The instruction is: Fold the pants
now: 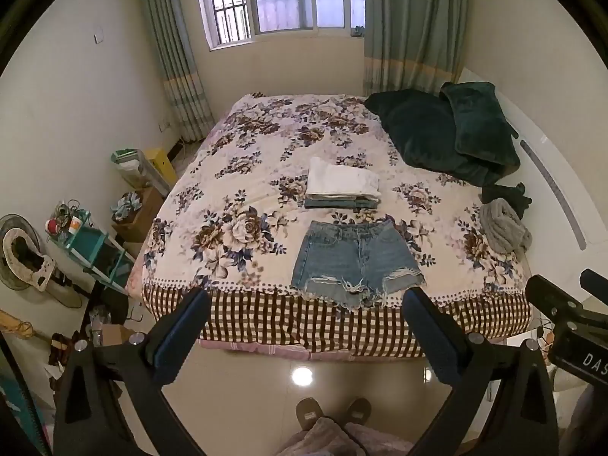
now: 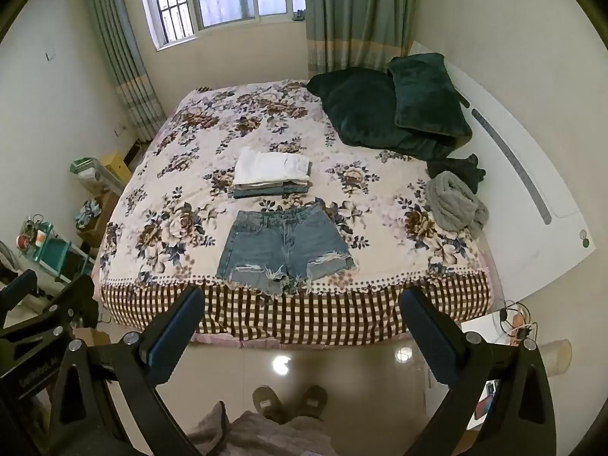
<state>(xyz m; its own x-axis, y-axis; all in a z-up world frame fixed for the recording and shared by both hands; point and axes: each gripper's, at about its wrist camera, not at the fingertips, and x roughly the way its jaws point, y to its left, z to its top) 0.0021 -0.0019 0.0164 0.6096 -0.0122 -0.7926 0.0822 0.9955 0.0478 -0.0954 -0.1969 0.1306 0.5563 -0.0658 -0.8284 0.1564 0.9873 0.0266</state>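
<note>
While the denim shorts lie flat at the bed's near edge, both grippers, left gripper and right gripper, hover with fingers wide and empty, best pinching one side's waistband and hem together.

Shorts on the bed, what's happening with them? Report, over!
Left claw and right claw open, holding nothing. Shorts flat, unfolded, near the bed's edge. Folded pile just behind them. Nothing in the way.

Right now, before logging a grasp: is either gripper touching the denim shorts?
Apart. Both wrist views show the left gripper and right gripper open, short of the bed, away from the denim shorts.
</note>
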